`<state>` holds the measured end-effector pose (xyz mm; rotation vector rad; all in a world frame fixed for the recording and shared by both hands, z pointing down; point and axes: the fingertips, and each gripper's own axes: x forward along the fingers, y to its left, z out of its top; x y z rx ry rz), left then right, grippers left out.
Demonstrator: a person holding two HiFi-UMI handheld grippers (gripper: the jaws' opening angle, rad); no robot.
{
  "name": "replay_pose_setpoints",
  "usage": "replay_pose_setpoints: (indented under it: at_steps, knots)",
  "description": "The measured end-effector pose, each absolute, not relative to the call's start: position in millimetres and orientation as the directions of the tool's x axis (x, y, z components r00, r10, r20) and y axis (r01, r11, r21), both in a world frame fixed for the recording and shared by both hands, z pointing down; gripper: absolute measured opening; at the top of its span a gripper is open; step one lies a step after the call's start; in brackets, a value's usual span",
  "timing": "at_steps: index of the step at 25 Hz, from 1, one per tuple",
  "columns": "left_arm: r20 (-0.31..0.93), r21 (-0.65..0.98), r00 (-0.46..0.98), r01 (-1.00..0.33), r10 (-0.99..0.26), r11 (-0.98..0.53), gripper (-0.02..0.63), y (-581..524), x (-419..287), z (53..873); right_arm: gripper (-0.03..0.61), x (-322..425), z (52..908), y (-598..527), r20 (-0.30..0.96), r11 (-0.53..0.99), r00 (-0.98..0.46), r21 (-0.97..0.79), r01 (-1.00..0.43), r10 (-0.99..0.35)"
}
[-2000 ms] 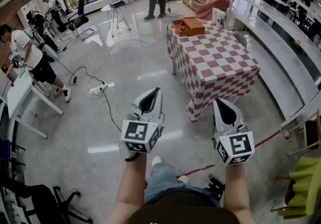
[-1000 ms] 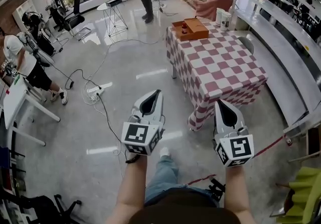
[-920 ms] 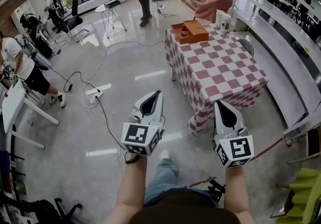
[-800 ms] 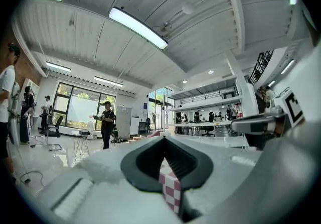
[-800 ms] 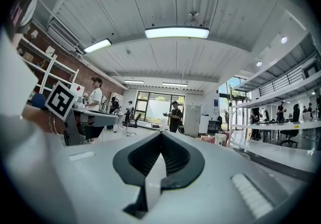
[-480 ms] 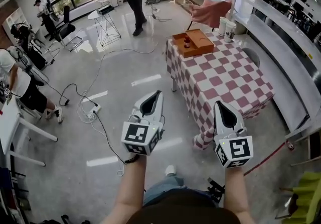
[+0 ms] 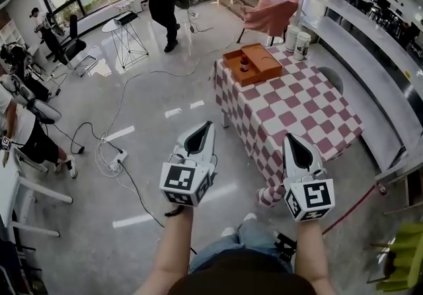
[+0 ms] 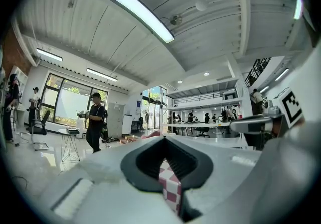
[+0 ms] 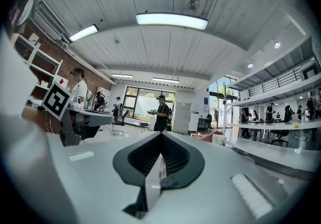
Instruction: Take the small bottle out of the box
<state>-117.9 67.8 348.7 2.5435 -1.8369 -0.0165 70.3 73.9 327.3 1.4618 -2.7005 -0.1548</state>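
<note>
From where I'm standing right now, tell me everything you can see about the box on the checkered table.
The box is a shallow, open-topped rectangular tray, orange-brown, wooden by its look. It lies flat, turned at an angle, near the far left corner of the red-and-white checkered tablecloth. One small bottle stands upright inside it, near the middle. Nothing else is seen touching it.
</note>
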Motion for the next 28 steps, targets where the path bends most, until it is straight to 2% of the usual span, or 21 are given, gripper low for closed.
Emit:
replay_pose_setpoints:
  at_steps: [15, 28]
  knots:
    - [0.013, 0.025, 0.309, -0.951, -0.951, -0.309, -0.006, -36, -144, 369, 0.000, 46, 344, -34, 0.032, 0.547, -0.546, 0.101, -0.831, -0.837]
    - [0.065, 0.054, 0.386, -0.922, -0.920, -0.383, -0.005, -190, -149, 373, 0.000, 32, 356, -177, 0.068, 0.516, -0.512, 0.063, -0.854, -0.856]
